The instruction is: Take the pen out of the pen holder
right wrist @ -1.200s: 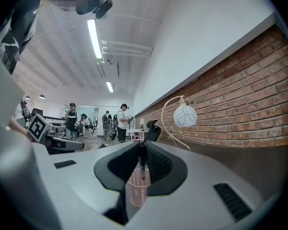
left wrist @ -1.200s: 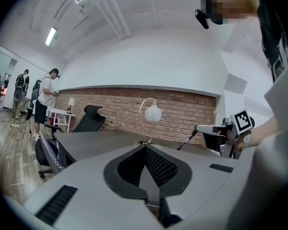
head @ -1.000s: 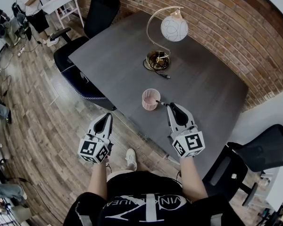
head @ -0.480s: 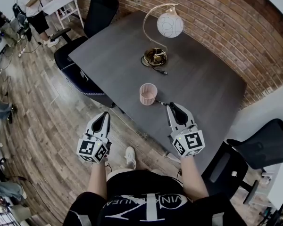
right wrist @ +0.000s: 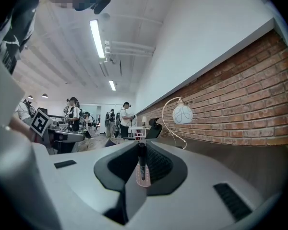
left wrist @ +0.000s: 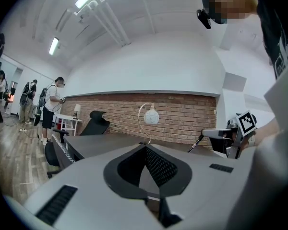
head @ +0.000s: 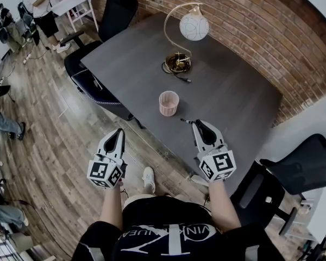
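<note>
Right gripper (head: pixel 197 123) pinches the pen (head: pixel 185 120) between its jaws, near their tips; in the right gripper view the dark shaft (right wrist: pixel 141 158) stands across the gap with the pads pressed on it from both sides. Left gripper (head: pixel 119 131) has its jaws pressed together on nothing and hangs off the table's near edge, well apart from the work.

The pen is already out. It pokes sideways from the right jaws toward the pink pen holder (head: pixel 169 103), which stands upright nearby on the dark table (head: pixel 233 91), not touching the pen. From the left gripper view the pen (left wrist: pixel 197 143) slants downward out of the right gripper's tip.

As I judge it, what remains is to carry the pen clear and set it down cleanly. The grip is at one narrow spot on a thin shaft, so it could pivot — I would hold the pinch firm and move slowly and level. I would steer toward bare tabletop beside the holder, away from its rim so the hanging end cannot clip and tip it, and lower until the pen rests flat before easing the jaws apart.

Farther back stands a globe lamp (head: pixel 194 26) on a curved gold stem, its cable trailing — well out of the way. Beyond the table are a brick wall and a black office chair (head: pixel 119 10).
</note>
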### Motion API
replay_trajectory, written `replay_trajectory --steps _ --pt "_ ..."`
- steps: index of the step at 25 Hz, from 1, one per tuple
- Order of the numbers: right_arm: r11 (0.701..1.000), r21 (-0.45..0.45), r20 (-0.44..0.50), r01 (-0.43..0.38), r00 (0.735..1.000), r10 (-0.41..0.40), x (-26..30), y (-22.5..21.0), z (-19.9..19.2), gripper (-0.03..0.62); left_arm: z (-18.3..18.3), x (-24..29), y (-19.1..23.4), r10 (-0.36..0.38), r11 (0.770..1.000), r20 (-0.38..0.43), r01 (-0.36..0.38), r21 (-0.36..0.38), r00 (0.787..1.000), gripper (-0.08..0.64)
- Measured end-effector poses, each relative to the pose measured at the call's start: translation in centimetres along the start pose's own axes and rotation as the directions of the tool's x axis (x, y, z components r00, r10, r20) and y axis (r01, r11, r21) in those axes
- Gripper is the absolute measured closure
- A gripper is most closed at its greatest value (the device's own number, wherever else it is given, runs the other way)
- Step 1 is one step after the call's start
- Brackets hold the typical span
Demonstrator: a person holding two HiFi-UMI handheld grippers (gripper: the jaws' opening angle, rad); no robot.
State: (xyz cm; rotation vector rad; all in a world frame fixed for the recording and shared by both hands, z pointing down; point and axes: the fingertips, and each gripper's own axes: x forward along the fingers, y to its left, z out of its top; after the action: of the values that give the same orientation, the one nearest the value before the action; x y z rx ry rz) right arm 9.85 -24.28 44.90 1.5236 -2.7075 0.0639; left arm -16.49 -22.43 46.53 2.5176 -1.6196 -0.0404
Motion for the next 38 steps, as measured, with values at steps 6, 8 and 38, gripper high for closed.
replay_trajectory --steps 6,8,38 --pt "1.000 0.014 -0.004 -0.004 1.000 0.004 -1.8 0.4 -0.6 0.538 -0.2 -1.5 -1.1 0.005 1.000 -0.001 -0.005 -0.001 1.000 0.545" --pt "1.000 0.013 -0.007 -0.003 1.000 0.003 -2.5 0.6 -0.7 0.538 -0.5 -2.1 -1.6 0.006 1.000 -0.001 -0.006 -0.002 1.000 0.545" --pt "0.999 0.026 0.003 -0.021 1.000 0.021 -8.9 2.0 -1.0 0.538 -1.2 -8.0 -5.7 0.051 0.999 0.020 -0.051 0.004 0.999 0.545"
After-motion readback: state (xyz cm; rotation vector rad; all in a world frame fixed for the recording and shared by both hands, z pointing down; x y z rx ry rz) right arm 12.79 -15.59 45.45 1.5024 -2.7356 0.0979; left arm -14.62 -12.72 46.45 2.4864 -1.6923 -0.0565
